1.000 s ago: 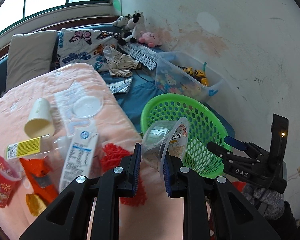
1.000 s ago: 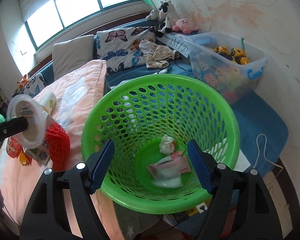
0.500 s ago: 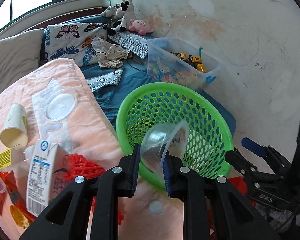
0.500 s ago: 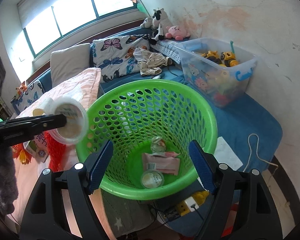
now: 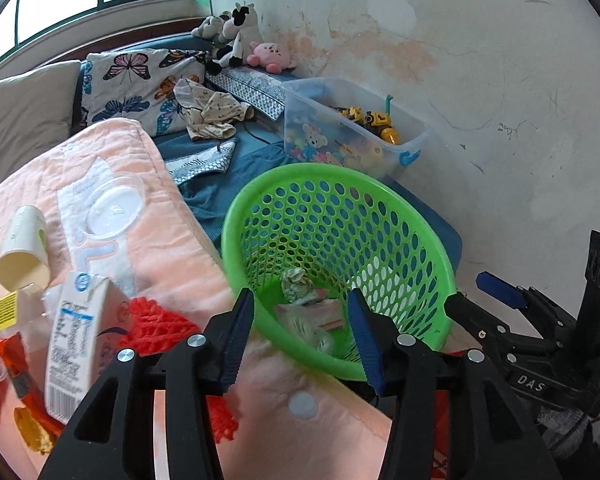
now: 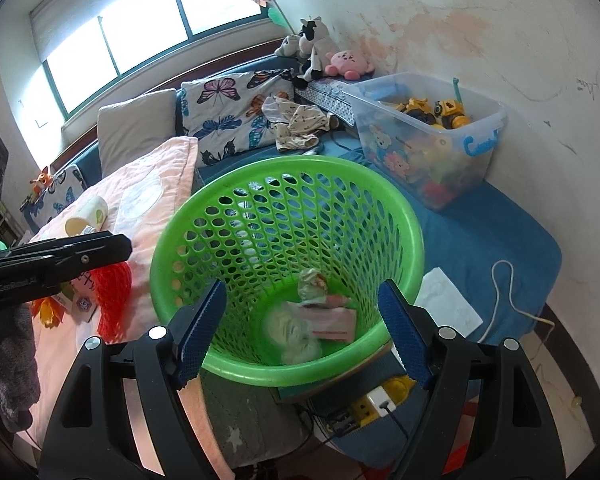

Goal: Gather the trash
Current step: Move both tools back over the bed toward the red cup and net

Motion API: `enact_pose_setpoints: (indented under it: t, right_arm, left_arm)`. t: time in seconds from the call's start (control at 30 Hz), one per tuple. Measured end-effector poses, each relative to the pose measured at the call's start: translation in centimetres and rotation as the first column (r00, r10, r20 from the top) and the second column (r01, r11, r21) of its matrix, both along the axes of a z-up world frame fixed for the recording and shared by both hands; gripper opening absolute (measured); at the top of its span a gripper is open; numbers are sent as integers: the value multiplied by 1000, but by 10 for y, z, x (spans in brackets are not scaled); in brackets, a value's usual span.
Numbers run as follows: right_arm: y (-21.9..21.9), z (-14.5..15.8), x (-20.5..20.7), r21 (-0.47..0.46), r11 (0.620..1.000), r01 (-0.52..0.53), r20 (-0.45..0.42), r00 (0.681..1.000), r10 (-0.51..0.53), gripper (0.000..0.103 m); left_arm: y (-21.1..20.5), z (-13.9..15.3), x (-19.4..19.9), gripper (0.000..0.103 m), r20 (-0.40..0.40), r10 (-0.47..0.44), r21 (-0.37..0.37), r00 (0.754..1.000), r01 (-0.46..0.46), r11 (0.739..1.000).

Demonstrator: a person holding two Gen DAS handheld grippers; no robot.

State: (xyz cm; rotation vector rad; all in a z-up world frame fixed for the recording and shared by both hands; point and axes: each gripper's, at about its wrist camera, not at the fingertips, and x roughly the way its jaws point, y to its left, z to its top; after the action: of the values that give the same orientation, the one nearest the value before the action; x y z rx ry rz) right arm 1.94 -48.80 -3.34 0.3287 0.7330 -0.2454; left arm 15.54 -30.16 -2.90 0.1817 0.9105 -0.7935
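Hanging over the near rim of the green basket (image 5: 416, 236), the left hand-held gripper (image 5: 302, 334) is spreading its jaws, and nothing is sitting between the blue pads. Below it, inside the basket, a clear plastic cup (image 5: 310, 330) is lying blurred on the bottom among other trash: a crumpled wad of wrapper (image 5: 296, 282) and a flat pink packet (image 5: 330, 314). In the right wrist view the same cup (image 6: 296, 334) is showing as a pale smear beside the pink packet (image 6: 334, 322), with the crumpled wad (image 6: 312, 284) just behind them.

The right hand-held gripper (image 6: 302, 334) is standing with its jaws wide apart on either side of the basket's (image 6: 404, 216) near rim; I cannot tell whether the pads are touching the plastic. Its black frame is also showing at the right edge of the left wrist view (image 5: 496, 294).

More trash is lying on the pink blanket (image 5: 172, 224) covering the bed, left of the basket: a milk carton (image 5: 80, 340), a red foam net (image 5: 160, 328) just beside it, a paper cup (image 5: 22, 248) on its side, and a clear round lid (image 5: 114, 210) farther back. A clear tub of toys (image 5: 360, 140) is sitting behind the basket against the wall, and butterfly-print pillows (image 5: 140, 84) and plush animals (image 5: 244, 44) are resting under the window.
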Motion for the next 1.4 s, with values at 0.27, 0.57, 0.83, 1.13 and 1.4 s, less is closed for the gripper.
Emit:
enact_pose_setpoints:
  t: [0.27,0.57,0.83,1.13,1.4]
  right_arm:
    - [20,10,2,-14,999,-31,14,999,31,80]
    - [53,24,12,-30,995,-96,31,995,97,82]
    - [88,35,25,-50,985,-166,40,985,168,83]
    - [132,42,45,-66,964,-256,36,965,259,85]
    - [157,42,61,-56,948,-312,17,949,313,86]
  left_arm:
    - [40,15,-3,50,38,63,3,997,-63,998]
    - [100,25,0,57,86,145,16,986,-147,989]
    - [163,30,10,67,120,244,7,962,-247,969]
    - [232,28,31,84,165,343,44,925,-354,934]
    - [285,10,54,91,166,396,108,903,-415,903]
